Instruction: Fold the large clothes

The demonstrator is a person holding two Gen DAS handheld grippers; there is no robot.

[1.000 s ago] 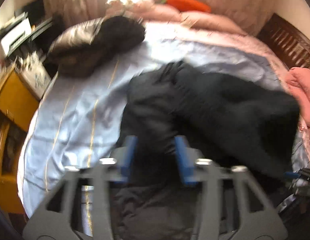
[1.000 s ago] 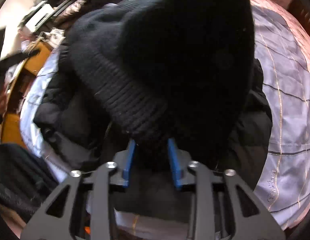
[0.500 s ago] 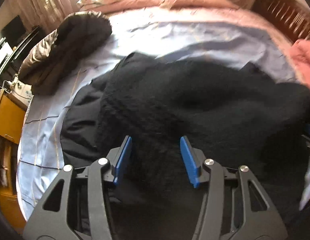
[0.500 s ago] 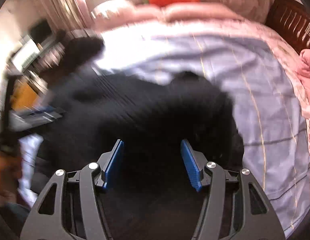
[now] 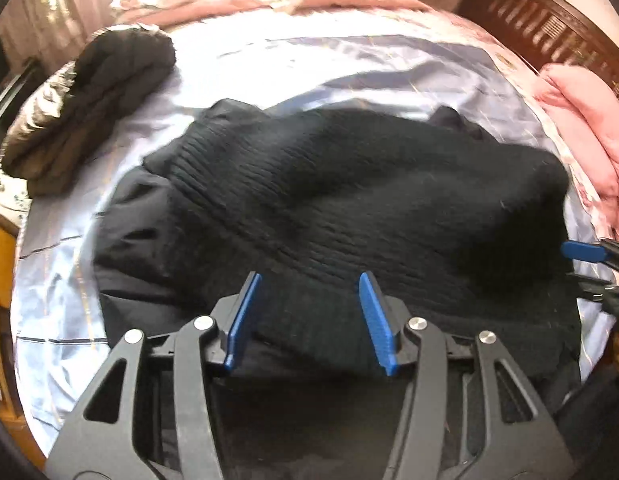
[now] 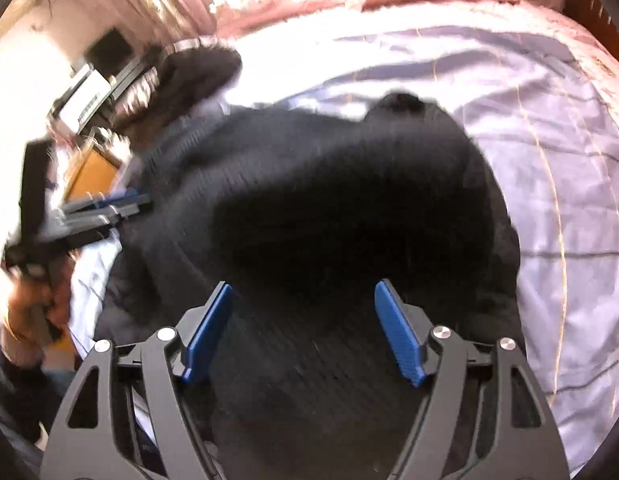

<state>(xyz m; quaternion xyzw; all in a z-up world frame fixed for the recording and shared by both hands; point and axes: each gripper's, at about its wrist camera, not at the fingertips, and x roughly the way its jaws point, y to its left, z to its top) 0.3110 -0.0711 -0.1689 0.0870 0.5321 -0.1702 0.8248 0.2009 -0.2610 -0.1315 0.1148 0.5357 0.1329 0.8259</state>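
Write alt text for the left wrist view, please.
A black knitted sweater lies heaped on a pale blue bedsheet, with the open left gripper over its near edge. A folded dark jacket sits far left.

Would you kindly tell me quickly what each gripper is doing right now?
Left gripper: open, nothing gripped, over the black knit sweater; its fingers have just been closing.
Right gripper: open, sweater released below it; its fingers have just been opening.
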